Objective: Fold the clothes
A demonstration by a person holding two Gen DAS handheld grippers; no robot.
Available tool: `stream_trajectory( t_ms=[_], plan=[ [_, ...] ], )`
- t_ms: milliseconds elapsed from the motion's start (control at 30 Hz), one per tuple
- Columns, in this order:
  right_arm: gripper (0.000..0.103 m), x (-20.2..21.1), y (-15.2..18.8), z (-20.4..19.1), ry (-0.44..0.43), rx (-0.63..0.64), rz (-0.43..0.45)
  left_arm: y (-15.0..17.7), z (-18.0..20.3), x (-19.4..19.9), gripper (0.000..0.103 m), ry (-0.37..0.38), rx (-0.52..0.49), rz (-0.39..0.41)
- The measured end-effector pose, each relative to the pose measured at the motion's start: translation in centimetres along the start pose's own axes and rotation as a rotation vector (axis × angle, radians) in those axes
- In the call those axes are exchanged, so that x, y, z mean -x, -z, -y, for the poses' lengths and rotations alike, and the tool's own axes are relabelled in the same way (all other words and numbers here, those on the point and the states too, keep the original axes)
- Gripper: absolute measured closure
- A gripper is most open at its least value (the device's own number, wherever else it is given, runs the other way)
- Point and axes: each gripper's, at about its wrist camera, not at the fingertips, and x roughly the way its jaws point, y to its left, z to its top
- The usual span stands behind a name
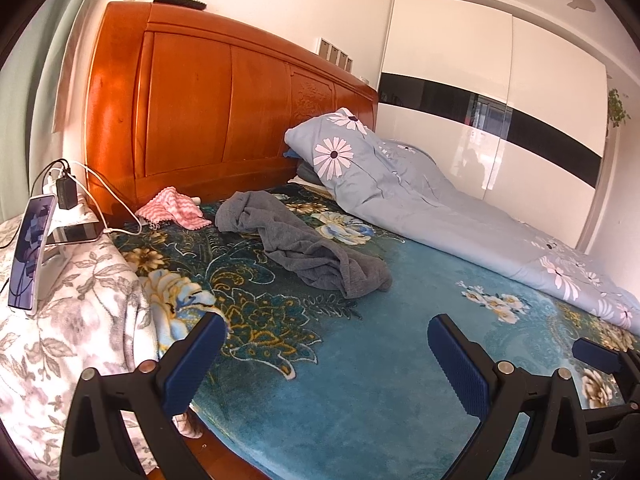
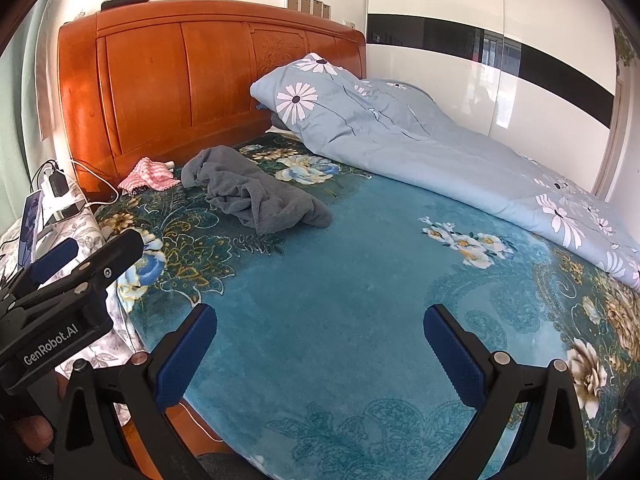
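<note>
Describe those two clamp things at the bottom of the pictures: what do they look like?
Each is a pair of tongs: the left tongs and right tongs have black plastic arms shaped like an open V, silver bolt heads at the joints, and blue ribbed pads on the inner faces. The left one's black body carries white "GenRobot.AI" lettering. No cables show.

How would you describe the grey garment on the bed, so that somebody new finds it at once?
Start at the orange wooden headboard. Just before it, on the teal floral blanket, lies the crumpled dark grey knit garment. It is plain and larger than the pink-and-white striped cloth beside it.
</note>
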Motion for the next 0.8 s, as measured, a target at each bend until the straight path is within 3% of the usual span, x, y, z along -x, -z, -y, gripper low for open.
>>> stream_trajectory(
  t_ms=[367,500,800],
  plan=[
    [0.000,0.0,-0.4,-0.8,-0.084,0.021,0.040,-0.1,-1.3,-0.3,0.000,0.029,0.030,0.004],
    [0.000,-0.4,-0.6,-1.6,-0.168,0.043,0.036,0.0,-1.7,-0.7,0.000,0.039,0.038,0.005],
    [0.000,-2.8,-0.8,-2.2,-0.202,0.070,-0.013,0.1,-3.4,-2.7,0.000,0.048,0.068,-0.017]
  ],
)
